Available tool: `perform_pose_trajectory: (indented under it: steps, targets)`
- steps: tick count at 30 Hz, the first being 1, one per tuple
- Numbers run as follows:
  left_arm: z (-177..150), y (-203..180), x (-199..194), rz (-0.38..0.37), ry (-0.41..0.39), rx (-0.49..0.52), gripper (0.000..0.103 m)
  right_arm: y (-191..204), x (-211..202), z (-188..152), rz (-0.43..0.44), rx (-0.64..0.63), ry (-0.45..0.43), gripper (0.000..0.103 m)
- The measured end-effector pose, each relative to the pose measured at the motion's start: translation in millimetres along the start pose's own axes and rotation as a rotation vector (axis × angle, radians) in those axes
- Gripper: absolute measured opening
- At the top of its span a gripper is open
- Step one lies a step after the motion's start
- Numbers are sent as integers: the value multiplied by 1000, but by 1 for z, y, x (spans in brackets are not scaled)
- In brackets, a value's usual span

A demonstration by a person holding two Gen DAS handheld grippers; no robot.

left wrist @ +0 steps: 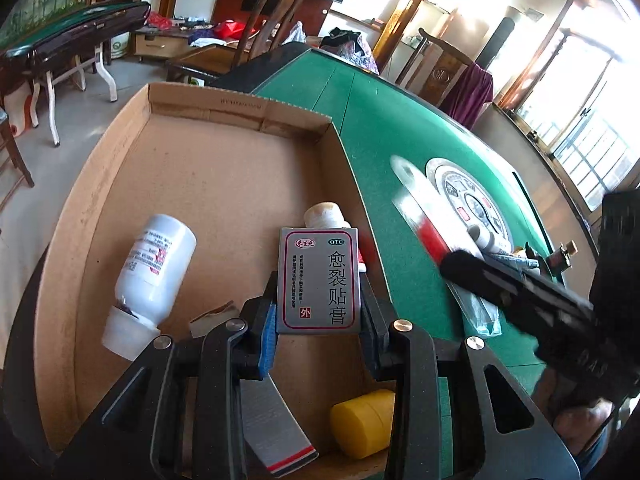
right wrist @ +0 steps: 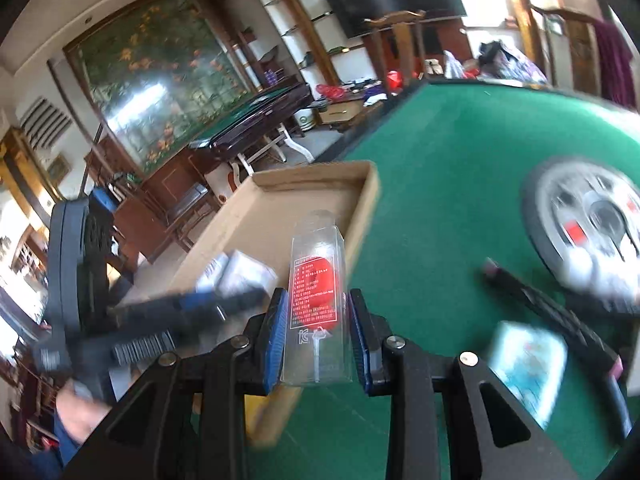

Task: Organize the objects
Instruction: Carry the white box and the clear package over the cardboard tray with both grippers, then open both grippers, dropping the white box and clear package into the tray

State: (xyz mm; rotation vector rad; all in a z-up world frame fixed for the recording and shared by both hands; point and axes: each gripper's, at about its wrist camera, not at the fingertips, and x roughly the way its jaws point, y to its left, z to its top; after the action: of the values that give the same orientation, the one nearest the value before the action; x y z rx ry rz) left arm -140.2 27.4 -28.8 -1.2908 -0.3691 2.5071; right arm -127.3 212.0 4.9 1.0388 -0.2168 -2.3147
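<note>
My left gripper [left wrist: 318, 312] is shut on a grey medicine box [left wrist: 318, 280] with Chinese print, held over the cardboard tray [left wrist: 120, 184]. In the tray lie a white bottle [left wrist: 154, 272] on its side, a white-capped bottle [left wrist: 326, 214] behind the box, a yellow cylinder [left wrist: 364, 424] and a grey flat pack [left wrist: 272, 420]. My right gripper [right wrist: 318, 320] is shut on a clear plastic package [right wrist: 318, 300] with a red item inside, held over the green table near the tray's corner [right wrist: 360, 200]. The right gripper also shows blurred at the right of the left wrist view [left wrist: 520, 292].
The tray sits at the edge of a green felt mahjong table [left wrist: 400, 128] with a round centre panel [right wrist: 592, 220]. A black remote [right wrist: 560, 316], a light-blue packet [right wrist: 528, 364] and small tubes [left wrist: 492, 242] lie on the felt. Chairs and another table stand beyond.
</note>
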Motion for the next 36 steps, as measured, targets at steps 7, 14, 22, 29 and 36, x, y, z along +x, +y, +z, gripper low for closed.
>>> perform_pose_trajectory:
  steps: [7,14,22,29,36]
  targets:
    - [-7,0,10,-14,37,9,33,6,73,42,-55,32,77,29]
    - [-9,-4,12,6,35,41,33,-4,110,48,-78,58,133,29]
    - [-8,-11,17,38,43,77,33,-3,118,46,-89,32,163,32]
    - [-6,-6,17,36,54,49,34,-5,106,44,-52,46,150,32]
    - [-4,-2,6,29,50,20,35,-5,73,39,-10,51,92,33]
